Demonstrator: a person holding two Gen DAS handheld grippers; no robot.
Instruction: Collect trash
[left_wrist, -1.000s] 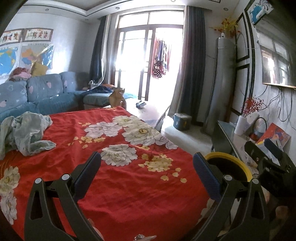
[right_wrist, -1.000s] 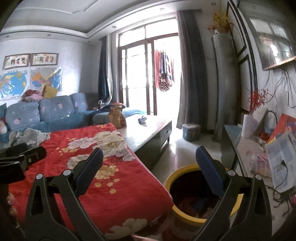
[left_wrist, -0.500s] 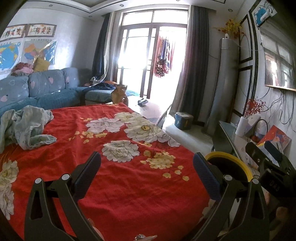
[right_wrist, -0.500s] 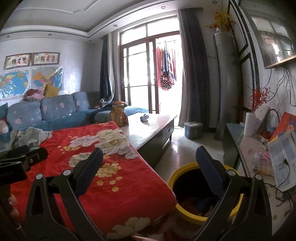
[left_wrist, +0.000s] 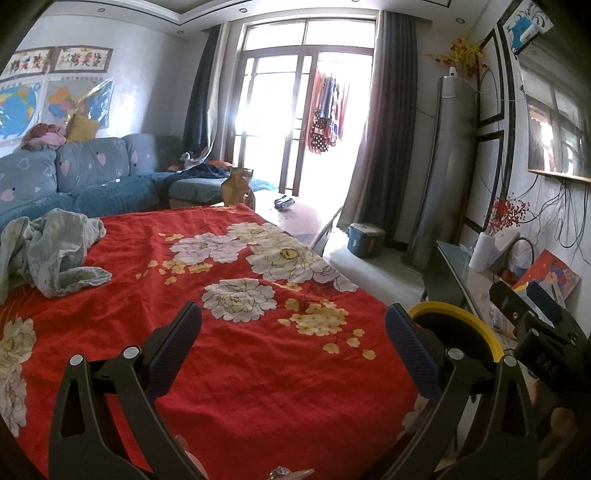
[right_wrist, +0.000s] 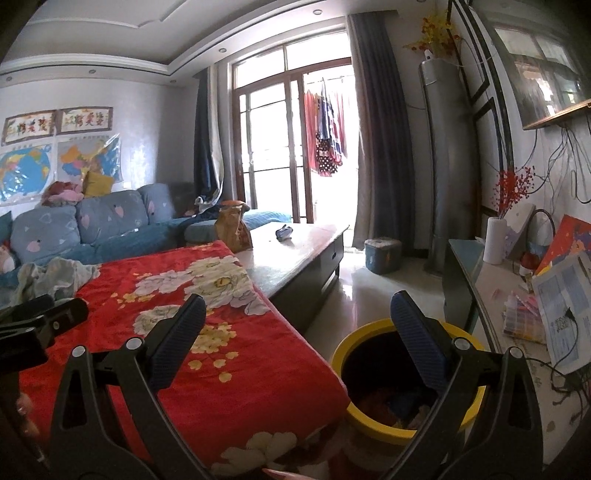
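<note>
A yellow-rimmed trash bin (right_wrist: 373, 332) stands on the floor beside the red flowered cloth (right_wrist: 229, 354); coloured scraps lie in its bottom. In the left wrist view only the bin's rim (left_wrist: 458, 321) shows past the cloth's right edge. My left gripper (left_wrist: 293, 336) is open above the red cloth (left_wrist: 236, 369), nothing between its fingers. My right gripper (right_wrist: 297, 330) is open too, its right finger over the bin's mouth and its left finger over the cloth. A crumpled orange bag (right_wrist: 231, 225) and a small dark wrapper (right_wrist: 283, 232) rest on the low table beyond.
A crumpled pale garment (left_wrist: 55, 251) lies on the cloth at the left. A blue sofa (left_wrist: 85, 181) runs behind it. A side table (right_wrist: 517, 306) with papers, vase and cables stands to the right. A blue box (right_wrist: 382, 254) sits on the floor by the curtains.
Both grippers have tilted slightly, so the views have shifted a little; the bin sits further right in the right wrist view. Both stay open and hold nothing.
</note>
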